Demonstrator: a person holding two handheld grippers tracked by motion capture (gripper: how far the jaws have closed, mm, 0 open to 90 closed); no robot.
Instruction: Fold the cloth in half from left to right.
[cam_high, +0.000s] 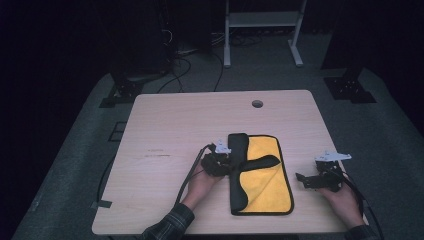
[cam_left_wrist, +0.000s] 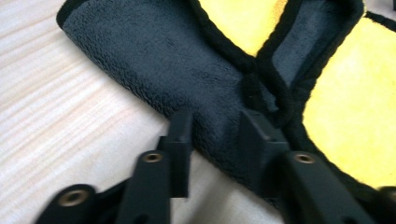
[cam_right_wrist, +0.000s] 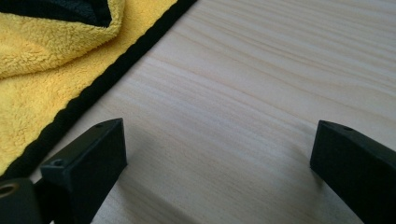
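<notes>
A yellow cloth (cam_high: 265, 182) with a dark grey back and black trim lies on the wooden table (cam_high: 170, 125). Its left side is folded over, and a dark flap (cam_high: 260, 161) reaches across the yellow. My left gripper (cam_high: 231, 167) is at the cloth's left edge. In the left gripper view its jaws (cam_left_wrist: 217, 135) straddle the dark folded edge (cam_left_wrist: 154, 60), which lies flat and unpinched between them. My right gripper (cam_high: 304, 180) rests just right of the cloth. It stands wide open (cam_right_wrist: 219, 144) over bare wood, with the cloth's trimmed edge (cam_right_wrist: 70, 112) to its left.
A round cable hole (cam_high: 257, 104) sits near the table's far edge. Beyond the table stand a white frame (cam_high: 262, 30) and dark stands with cables on the floor. Bare wood spreads left of the cloth and toward the back.
</notes>
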